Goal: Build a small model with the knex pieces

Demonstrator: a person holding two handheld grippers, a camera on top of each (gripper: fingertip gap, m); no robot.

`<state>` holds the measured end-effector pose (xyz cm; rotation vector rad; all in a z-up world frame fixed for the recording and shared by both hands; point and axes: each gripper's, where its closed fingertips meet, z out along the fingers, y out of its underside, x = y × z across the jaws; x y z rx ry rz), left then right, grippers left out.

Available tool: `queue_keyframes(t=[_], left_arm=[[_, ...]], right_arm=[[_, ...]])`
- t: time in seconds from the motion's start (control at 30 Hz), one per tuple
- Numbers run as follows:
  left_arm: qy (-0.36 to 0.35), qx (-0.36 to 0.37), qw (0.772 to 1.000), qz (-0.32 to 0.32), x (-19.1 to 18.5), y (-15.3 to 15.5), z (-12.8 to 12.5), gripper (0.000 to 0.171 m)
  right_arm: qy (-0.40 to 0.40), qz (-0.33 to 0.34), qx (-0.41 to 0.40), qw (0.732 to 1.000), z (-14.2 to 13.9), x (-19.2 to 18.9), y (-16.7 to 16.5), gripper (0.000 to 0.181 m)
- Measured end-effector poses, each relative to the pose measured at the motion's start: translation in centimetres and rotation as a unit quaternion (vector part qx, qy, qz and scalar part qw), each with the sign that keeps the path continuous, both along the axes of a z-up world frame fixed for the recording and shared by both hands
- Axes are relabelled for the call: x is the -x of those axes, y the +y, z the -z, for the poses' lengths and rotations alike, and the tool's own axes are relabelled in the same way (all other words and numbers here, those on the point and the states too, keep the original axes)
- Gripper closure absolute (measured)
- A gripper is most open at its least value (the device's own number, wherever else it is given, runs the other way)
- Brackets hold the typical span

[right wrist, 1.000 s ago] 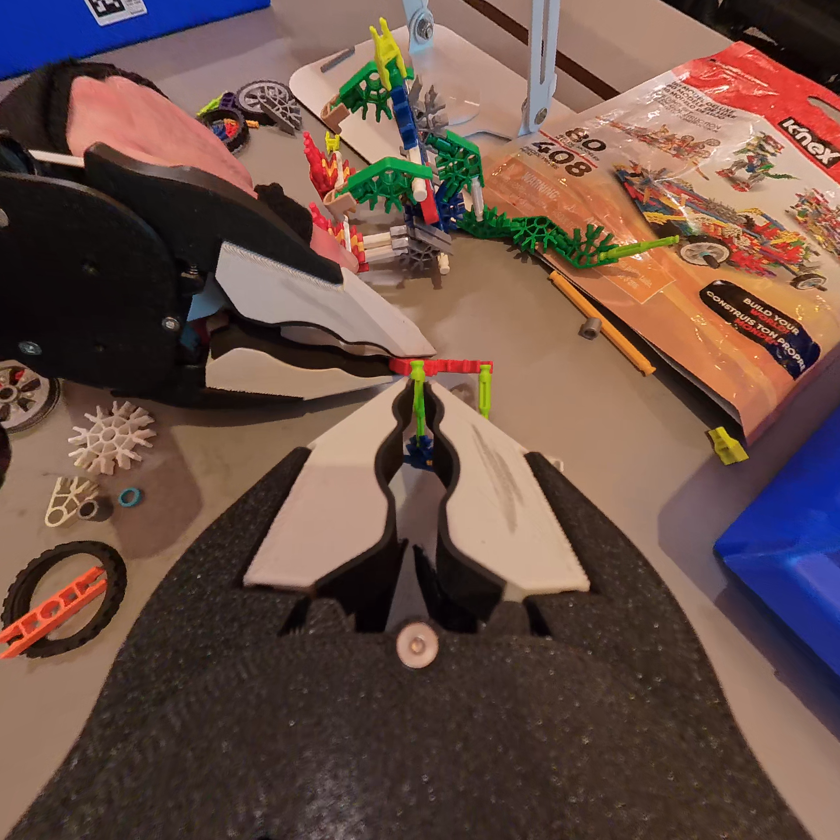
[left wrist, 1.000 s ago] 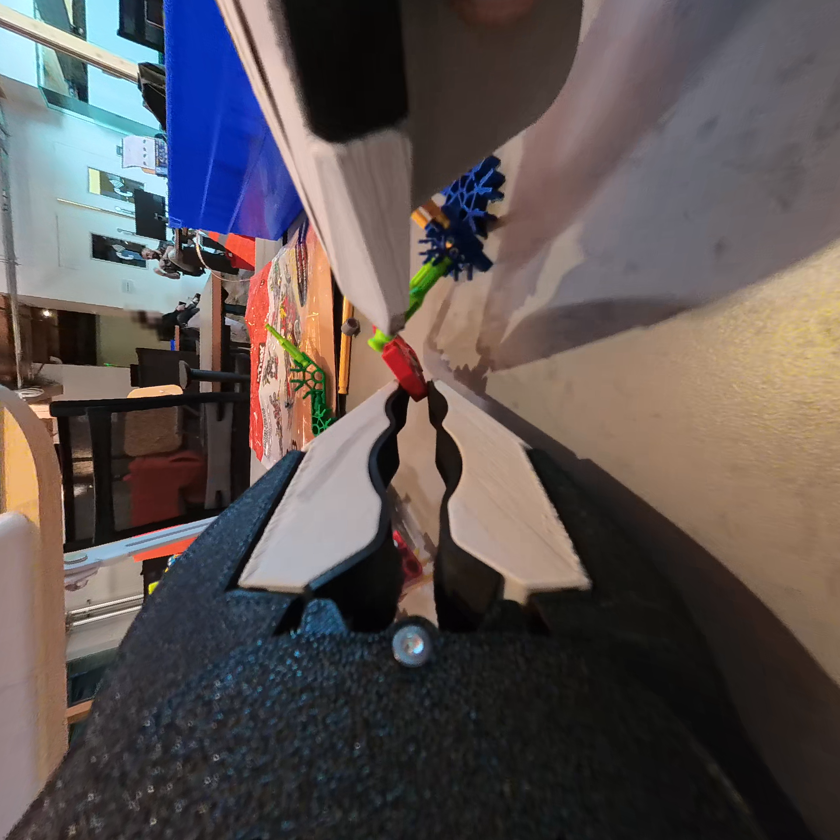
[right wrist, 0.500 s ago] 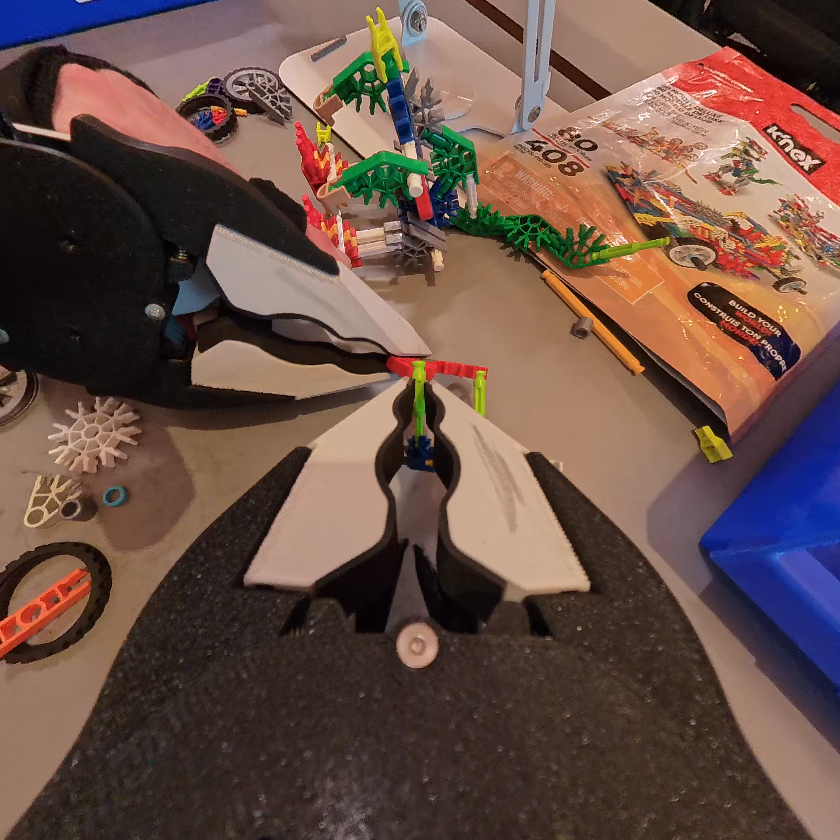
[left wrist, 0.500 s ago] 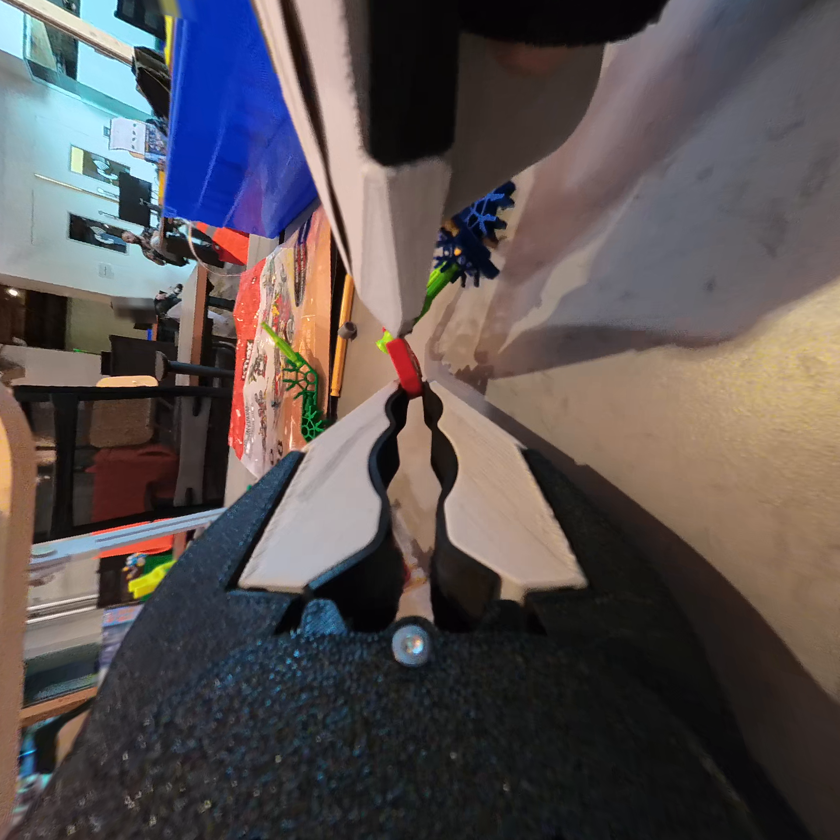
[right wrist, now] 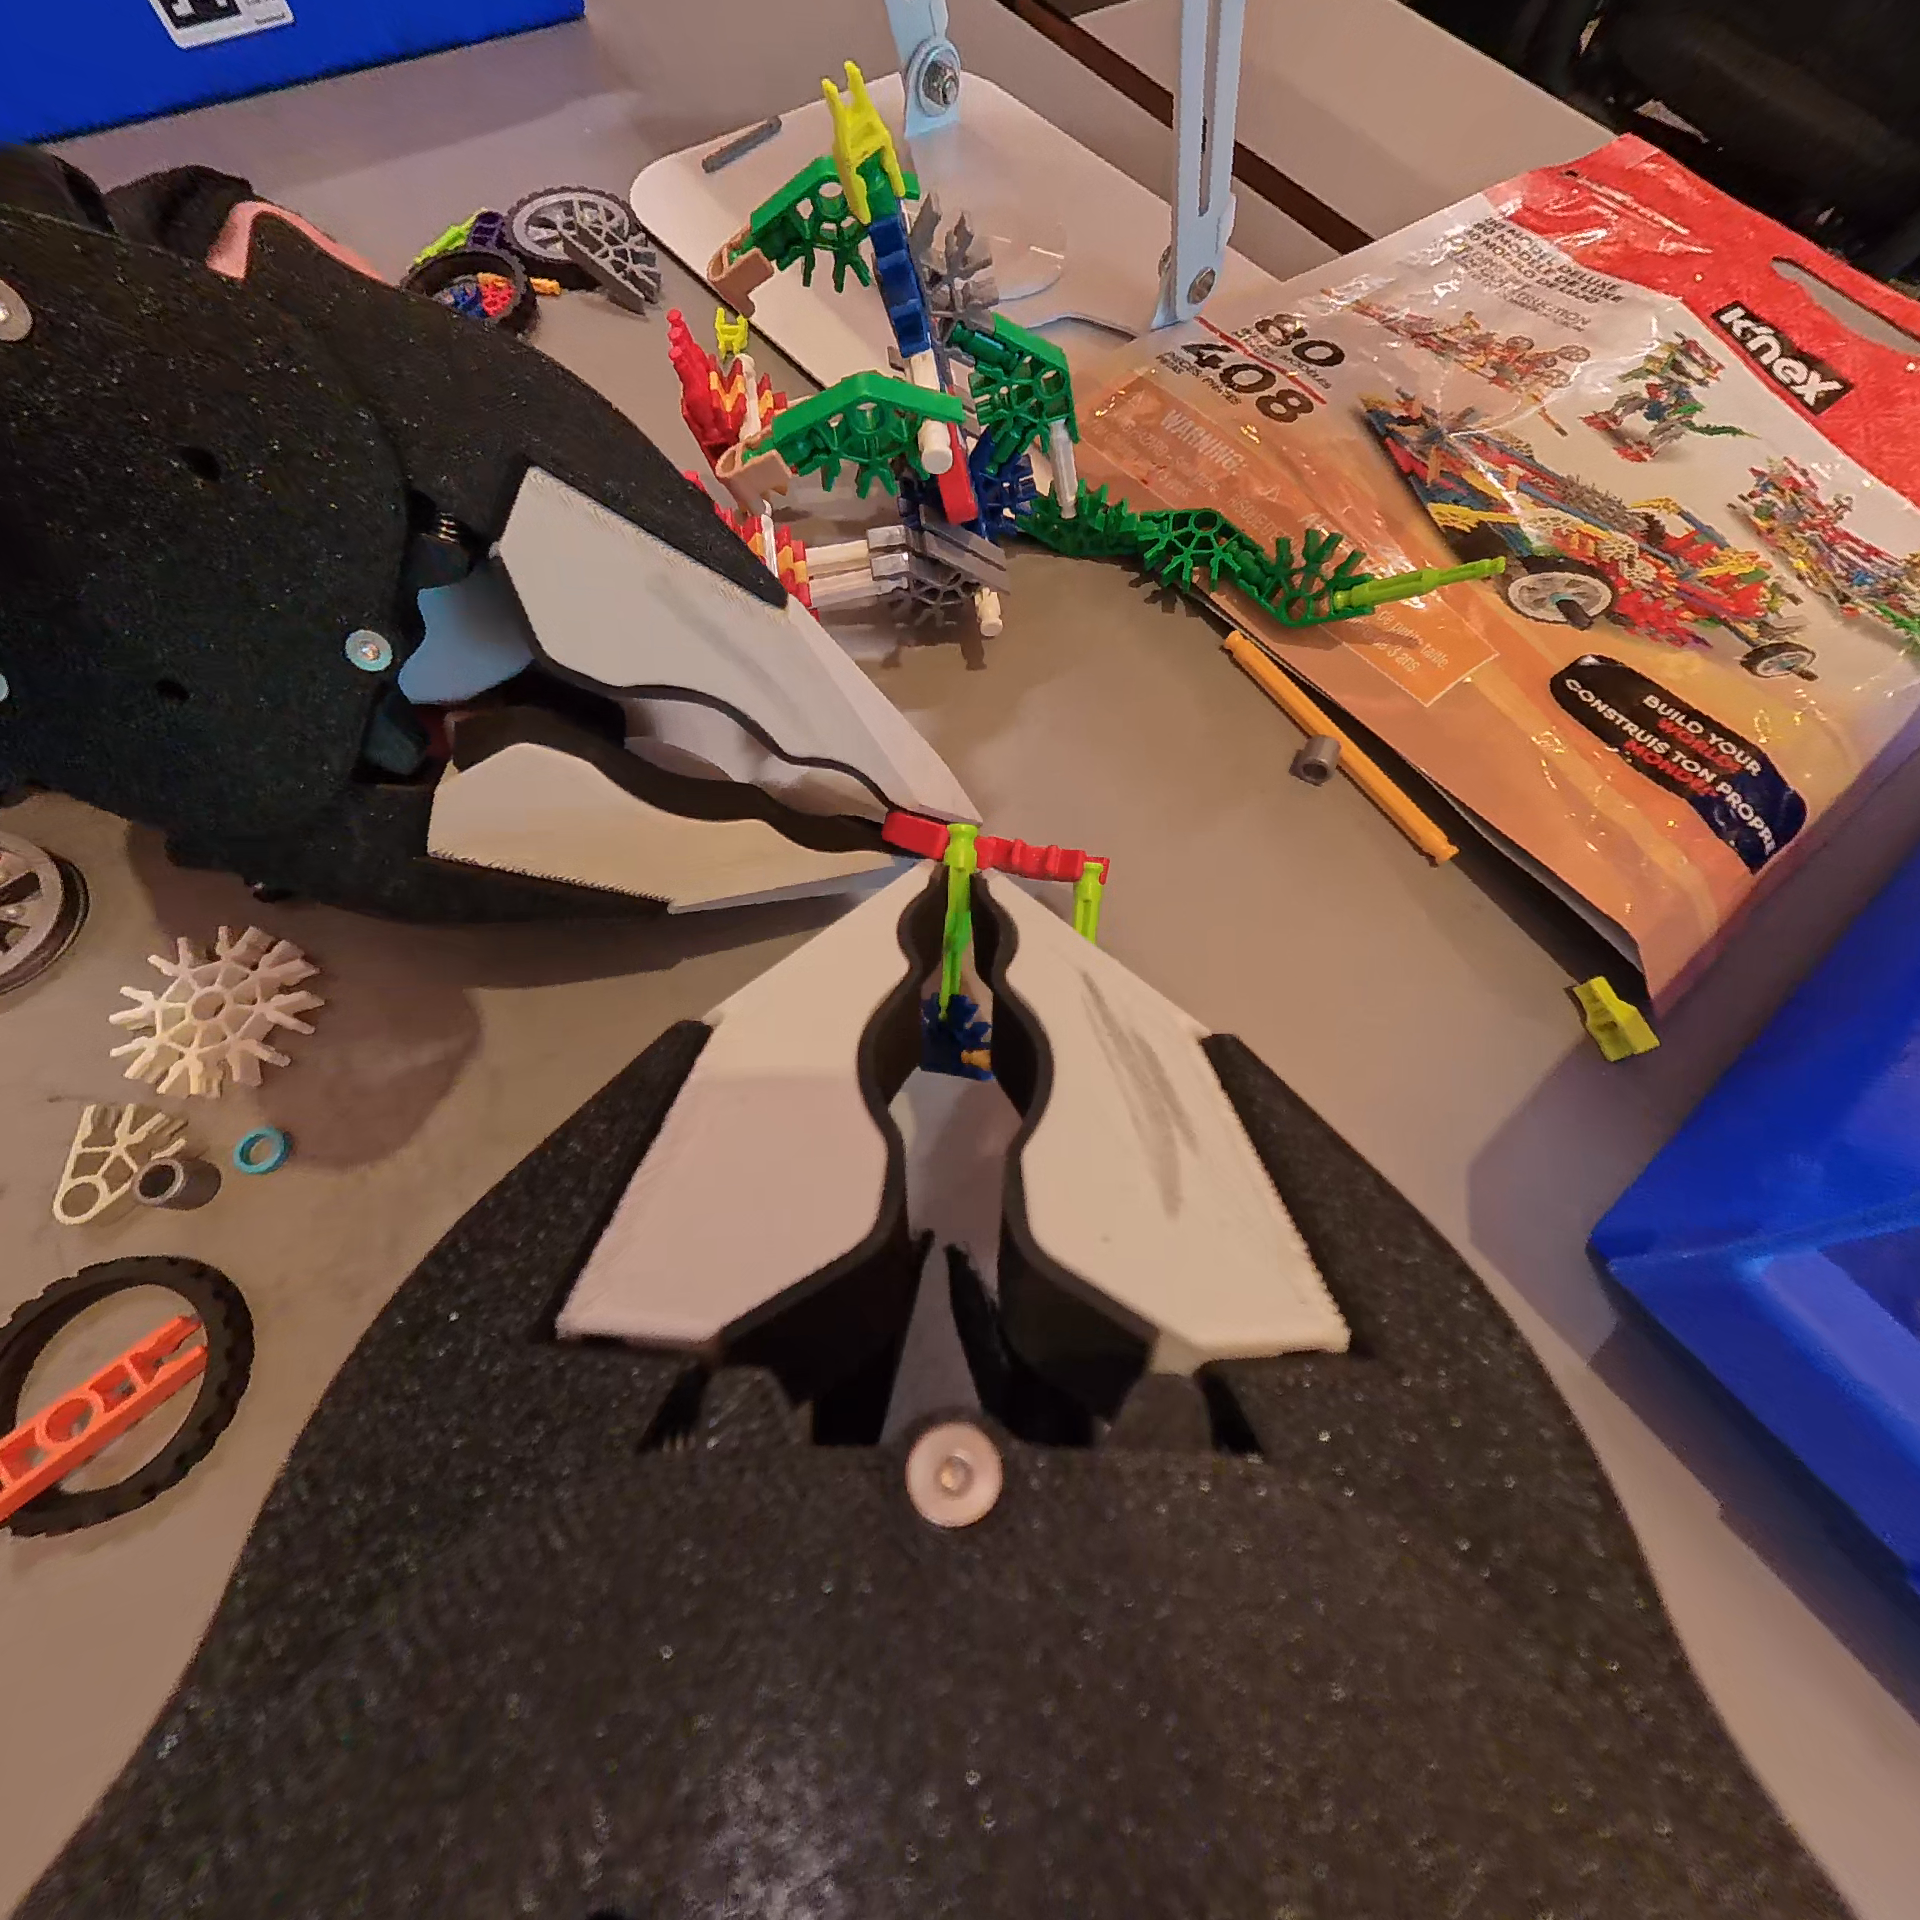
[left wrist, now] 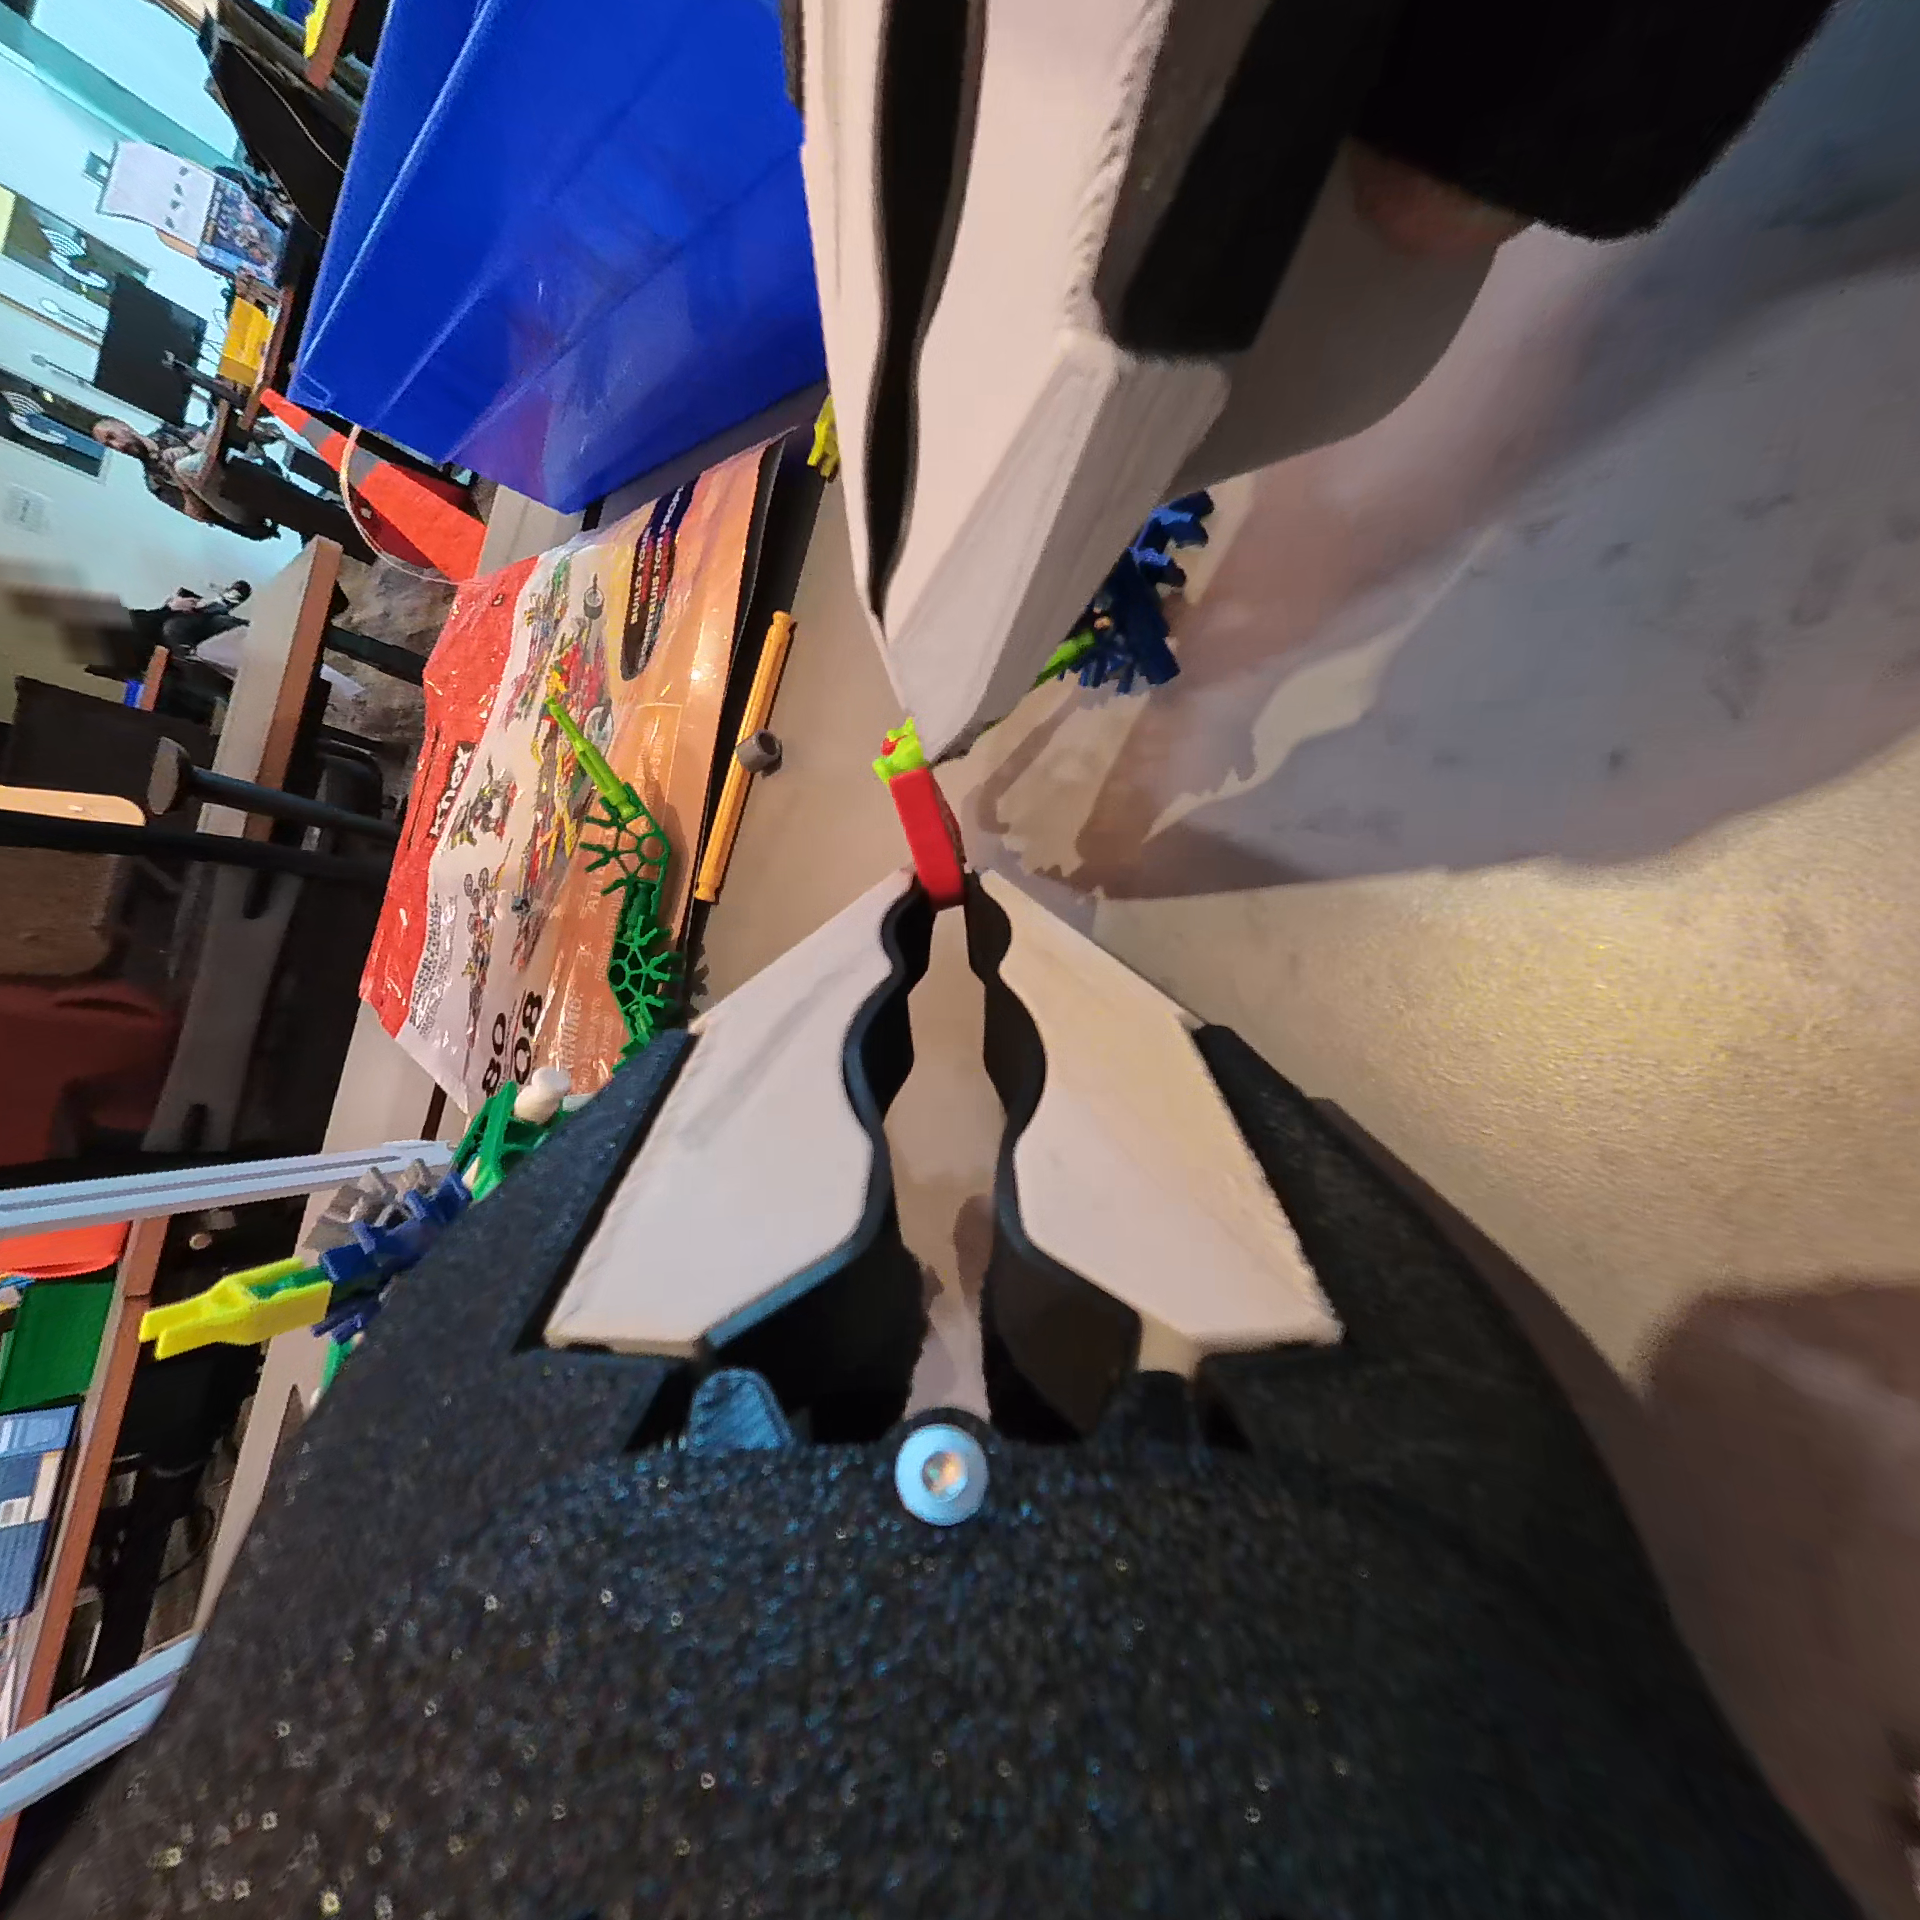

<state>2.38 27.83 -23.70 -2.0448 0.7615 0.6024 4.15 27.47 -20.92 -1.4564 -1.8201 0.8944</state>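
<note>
A small toy piece joins both grippers: a red rod (right wrist: 1003,852) with two lime-green rods hanging from it and a blue snowflake connector (right wrist: 958,1039) at the lower end. My left gripper (left wrist: 940,883) is shut on the left end of the red rod (left wrist: 930,836); it also shows in the right wrist view (right wrist: 904,831), coming in from the left. My right gripper (right wrist: 961,883) is shut on the middle lime-green rod (right wrist: 954,935); its white fingers (left wrist: 997,540) show from above in the left wrist view. The piece is held just above the grey table (right wrist: 1195,935).
A multicoloured toy model (right wrist: 904,416) stands behind the grippers. A printed toy bag (right wrist: 1558,499) lies at right, with a yellow rod (right wrist: 1340,764) and a grey spacer (right wrist: 1314,764) beside it. A blue bin (right wrist: 1787,1247) is at right. A white snowflake connector (right wrist: 213,1013), wheels and a tyre (right wrist: 125,1392) lie at left. Left and right tips are no more than a few centimetres apart. The grey spacer (right wrist: 1314,764) is about 10 centimeters from my left fingertips. My left wrist view (left wrist: 766,753) looks at it from another angle.
Both grippers stay shut on the same piece. The left gripper has tilted, so its view shows more of the table and bag. The right view has shifted slightly toward the table.
</note>
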Motion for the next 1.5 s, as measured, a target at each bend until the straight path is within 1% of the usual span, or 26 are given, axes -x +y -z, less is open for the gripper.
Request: queue_keyframes(t=[0.13, 0.6, 0.73, 0.9, 1.17, 1.33, 1.4, 1.5], left_arm=[[-0.008, 0.000, 1.000, -0.001, 0.0, 0.0, 0.0, 0.169], [-0.022, 0.012, 1.000, 0.001, -0.3, 0.0, 0.6, 0.169], [-0.054, 0.014, 0.998, 0.005, -0.5, 0.0, 0.6, 0.169], [-0.106, 0.021, 0.994, 0.011, -0.8, 0.0, 0.5, 0.169], [-0.138, 0.026, 0.990, 0.015, -1.0, -0.1, 0.4, 0.169], [-0.146, 0.030, 0.989, 0.020, -1.1, -0.2, 0.4, 0.169], [-0.153, 0.031, 0.987, 0.021, -1.1, -0.2, 0.4, 0.169], [-0.160, 0.034, 0.986, 0.022, -1.1, -0.2, 0.4, 0.169]], right_arm=[[-0.001, 0.000, -0.007, 1.000, 0.0, 0.0, 0.0, 0.178], [-0.009, -0.003, -0.075, 0.997, 0.5, 0.0, 0.0, 0.178], [-0.005, -0.006, -0.091, 0.996, 0.4, 0.0, 0.1, 0.176], [0.000, -0.023, -0.099, 0.995, 0.4, -0.1, -0.3, 0.164], [0.006, -0.037, -0.128, 0.991, 0.3, -0.1, -0.5, 0.160], [0.008, -0.042, -0.153, 0.987, 0.4, -0.1, -0.5, 0.160], [0.010, -0.044, -0.159, 0.986, 0.4, -0.1, -0.6, 0.157], [0.011, -0.045, -0.166, 0.985, 0.4, 0.0, -0.6, 0.158]])
